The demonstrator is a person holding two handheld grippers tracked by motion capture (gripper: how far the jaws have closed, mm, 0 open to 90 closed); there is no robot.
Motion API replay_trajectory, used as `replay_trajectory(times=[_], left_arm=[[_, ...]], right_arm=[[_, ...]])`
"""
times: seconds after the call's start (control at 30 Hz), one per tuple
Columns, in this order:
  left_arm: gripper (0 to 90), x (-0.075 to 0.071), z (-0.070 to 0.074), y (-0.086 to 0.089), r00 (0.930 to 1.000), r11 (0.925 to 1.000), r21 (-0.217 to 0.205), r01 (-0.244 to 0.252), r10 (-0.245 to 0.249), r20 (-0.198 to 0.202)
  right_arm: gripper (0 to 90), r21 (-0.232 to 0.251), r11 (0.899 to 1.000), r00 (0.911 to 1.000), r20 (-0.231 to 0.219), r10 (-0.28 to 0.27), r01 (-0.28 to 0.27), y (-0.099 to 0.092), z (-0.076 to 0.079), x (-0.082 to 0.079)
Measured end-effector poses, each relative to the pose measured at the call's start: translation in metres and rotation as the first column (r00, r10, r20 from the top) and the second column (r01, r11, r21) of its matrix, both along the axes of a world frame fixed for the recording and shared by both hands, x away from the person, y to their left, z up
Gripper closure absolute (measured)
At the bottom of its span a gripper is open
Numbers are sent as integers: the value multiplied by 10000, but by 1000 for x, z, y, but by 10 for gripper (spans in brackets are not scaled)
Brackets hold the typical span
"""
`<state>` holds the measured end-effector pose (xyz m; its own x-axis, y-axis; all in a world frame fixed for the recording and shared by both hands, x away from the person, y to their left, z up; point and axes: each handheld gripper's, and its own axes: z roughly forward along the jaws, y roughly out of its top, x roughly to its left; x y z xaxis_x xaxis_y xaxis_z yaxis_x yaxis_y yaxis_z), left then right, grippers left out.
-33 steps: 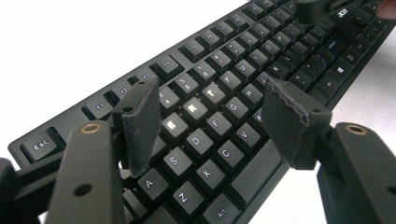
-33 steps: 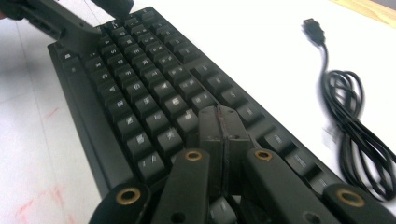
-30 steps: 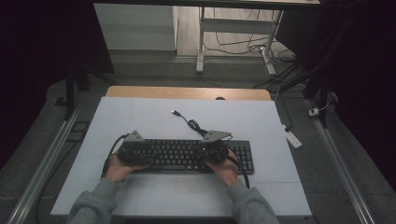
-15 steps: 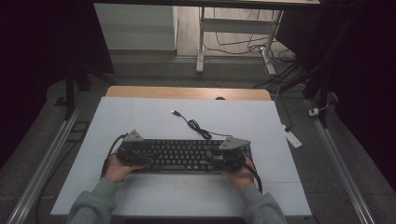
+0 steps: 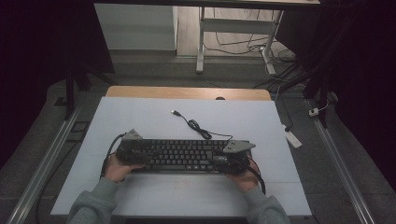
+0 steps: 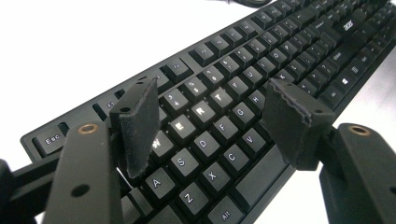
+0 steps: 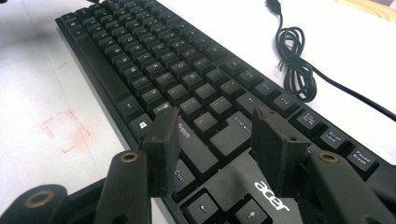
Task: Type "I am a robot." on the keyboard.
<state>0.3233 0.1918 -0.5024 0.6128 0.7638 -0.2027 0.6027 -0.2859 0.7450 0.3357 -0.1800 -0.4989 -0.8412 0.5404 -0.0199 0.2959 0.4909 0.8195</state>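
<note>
A black keyboard (image 5: 182,155) lies lengthwise on the white table top (image 5: 280,126), its coiled cable (image 5: 194,125) running back to a USB plug (image 5: 176,113). My left gripper (image 5: 141,153) is at the keyboard's left end. In the left gripper view it (image 6: 210,107) stands open above the letter keys (image 6: 201,112). My right gripper (image 5: 220,158) is at the right end. Its jaws (image 7: 215,126) have just been opening and stand apart over the Enter and Shift keys (image 7: 229,135), gripping nothing. The cable coil (image 7: 294,65) lies beyond.
A wooden strip (image 5: 187,92) edges the table's far side. Faint red marks (image 7: 65,128) show on the table in front of the keyboard. A white power strip (image 5: 293,137) lies on the floor at right, with metal rails along both sides.
My right gripper has slid right along the keyboard from near its middle to its right end and its jaws have opened. The left gripper and the keyboard have stayed put.
</note>
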Motion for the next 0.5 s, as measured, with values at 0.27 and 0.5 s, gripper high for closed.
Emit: replay_trajectory(times=[0.27, 0.5], left_arm=[[487, -2, 2, -3, 9994, 9994, -143, 313, -311, 126], [695, -5, 2, -11, 9974, 9975, -142, 695, -692, 211]], right_arm=[[524, -12, 10000, 10000, 11, -27, 27, 0, 0, 1], [524, -39, 10000, 10000, -25, -62, 61, -1, 0, 1]])
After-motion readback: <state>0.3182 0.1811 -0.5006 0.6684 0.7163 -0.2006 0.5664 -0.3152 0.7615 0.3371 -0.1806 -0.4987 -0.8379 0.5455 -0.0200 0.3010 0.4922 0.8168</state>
